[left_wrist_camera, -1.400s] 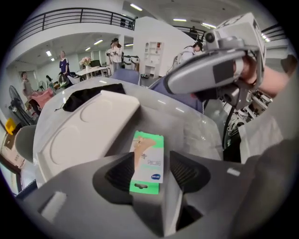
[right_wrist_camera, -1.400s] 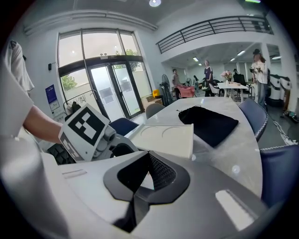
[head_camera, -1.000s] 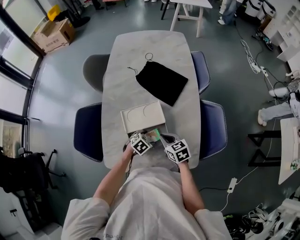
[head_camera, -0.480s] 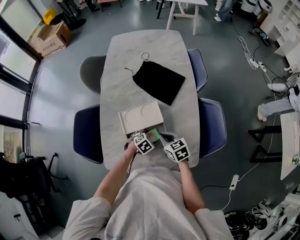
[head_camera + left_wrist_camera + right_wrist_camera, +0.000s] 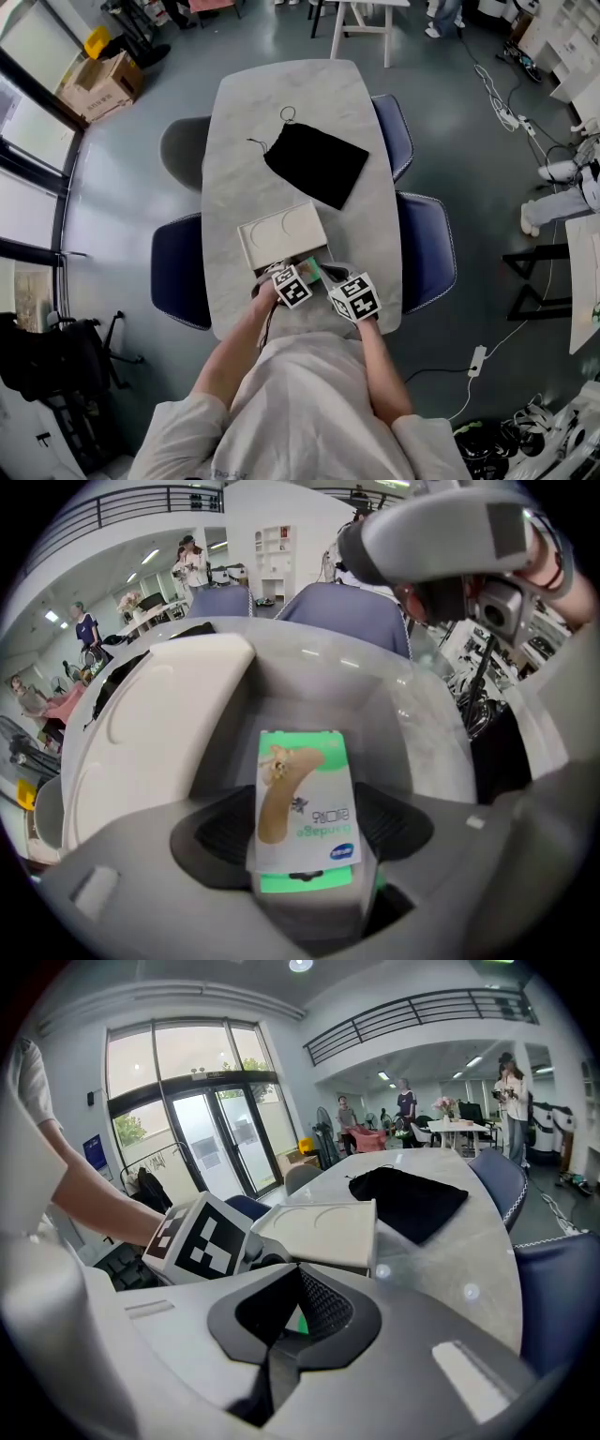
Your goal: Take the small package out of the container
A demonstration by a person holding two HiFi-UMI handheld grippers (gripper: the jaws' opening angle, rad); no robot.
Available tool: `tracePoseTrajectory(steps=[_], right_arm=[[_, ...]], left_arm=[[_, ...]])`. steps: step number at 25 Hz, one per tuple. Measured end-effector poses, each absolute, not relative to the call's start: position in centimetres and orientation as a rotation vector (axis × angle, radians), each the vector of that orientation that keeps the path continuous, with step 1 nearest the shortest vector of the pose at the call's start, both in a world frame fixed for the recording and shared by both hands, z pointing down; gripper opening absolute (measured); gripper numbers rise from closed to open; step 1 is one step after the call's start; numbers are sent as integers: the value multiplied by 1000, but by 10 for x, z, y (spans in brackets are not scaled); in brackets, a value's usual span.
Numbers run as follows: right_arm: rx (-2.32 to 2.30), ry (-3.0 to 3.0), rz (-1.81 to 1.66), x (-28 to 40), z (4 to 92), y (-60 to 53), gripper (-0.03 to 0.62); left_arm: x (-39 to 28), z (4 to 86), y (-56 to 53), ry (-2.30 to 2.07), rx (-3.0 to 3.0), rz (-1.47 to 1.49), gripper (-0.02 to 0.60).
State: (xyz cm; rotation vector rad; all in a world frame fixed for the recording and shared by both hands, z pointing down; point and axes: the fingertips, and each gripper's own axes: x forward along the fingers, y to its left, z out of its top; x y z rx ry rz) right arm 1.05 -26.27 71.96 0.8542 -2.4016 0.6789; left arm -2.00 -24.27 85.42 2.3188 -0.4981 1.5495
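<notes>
We judge the grasp is in hand: the left gripper (image 5: 305,831) is spread around the package (image 5: 302,775), which lies inside the container (image 5: 427,714) at the table's (image 5: 281,112) near edge. The right gripper (image 5: 292,1321) is pressed together, empty. Next it calls for closing and lifting straight.

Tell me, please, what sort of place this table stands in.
Probably an open-plan office or lab hall: a long stone-look table with padded blue chairs around it, tall glass entrance doors, and a railed mezzanine overhead.
</notes>
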Motion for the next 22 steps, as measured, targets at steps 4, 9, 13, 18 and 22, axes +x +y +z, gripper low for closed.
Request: tracePoseTrajectory(steps=[4,9,13,18,22], right_arm=[[845,-2409,676,9,718,-258,2],[871,-2420,684,20,713,-249,2],[893,-2401,709,32,719,-232,2],[906,-2393,726,38,722,-207,2],[951,-2390,741,48,723,-202,2]], left_arm=[[-22,856,-241,-490,2306,1565,385],[-22,855,-242,-478,2294,1597,383],[-20,854,-242,-477,2296,1593,382],[-26,849,-241,-500,2305,1588,377],[-26,849,-242,-514,2315,1586,365]])
